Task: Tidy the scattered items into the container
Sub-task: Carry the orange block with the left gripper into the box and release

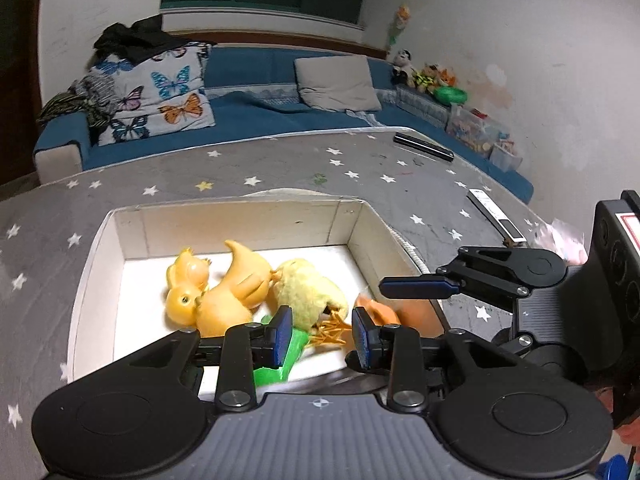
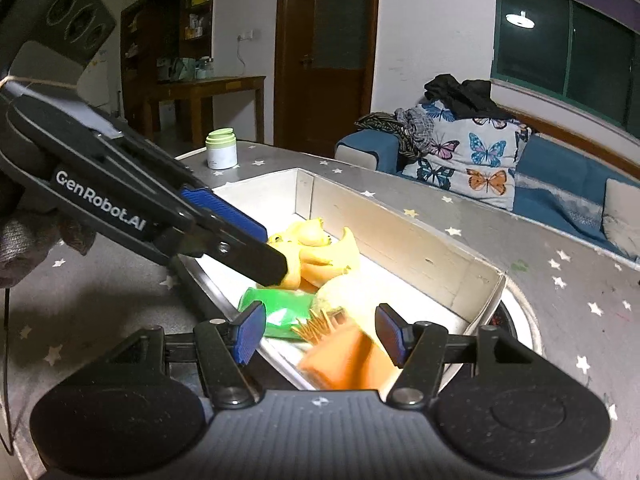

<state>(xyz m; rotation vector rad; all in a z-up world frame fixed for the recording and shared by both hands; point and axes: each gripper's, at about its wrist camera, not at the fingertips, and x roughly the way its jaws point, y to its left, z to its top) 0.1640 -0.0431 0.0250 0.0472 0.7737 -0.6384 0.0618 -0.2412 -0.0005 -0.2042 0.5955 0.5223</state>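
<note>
- Left tool [image 1: 318, 334]: jaws spread, nothing between the pads, hovering over the near edge of the box.
- Right tool [image 2: 322, 334]: jaws spread too, nothing gripped, above the near end of the box; blurred orange item just under the gap.
- Right tool seen from the left wrist view at far right [image 1: 416, 286], one blue pad visible, over the box's right rim.
- Left tool seen from the right wrist view [image 2: 240, 240], reaching in from upper left over the box, "GenRobot.AI" on the body.
- White box [image 1: 96, 264] on the tabletop, open top, holding all toys in view.
- Green toy [image 1: 288, 356] at the near wall, partly behind the left tool's pad.
- Orange item [image 2: 344, 356] in the near right corner, motion-blurred, exact type unclear.
- Fuzzy yellow chick [image 1: 308, 292] mid-box, thin orange legs toward the near side, touching the green toy.
- Two orange-yellow rubber ducks [image 1: 216, 284] farther left, lying on their sides, pressed together and against the chick.
- Grey star-print tabletop [image 1: 280, 160] around the box.
- White remote [image 1: 496, 216] and black remote [image 1: 424, 145] on the tabletop, right of and beyond the box.
- White jar with green lid [image 2: 221, 149] at the far tabletop edge.
- Blue sofa [image 1: 256, 112] behind, with butterfly cushion [image 1: 156, 96] and grey pillow [image 1: 336, 82].
</note>
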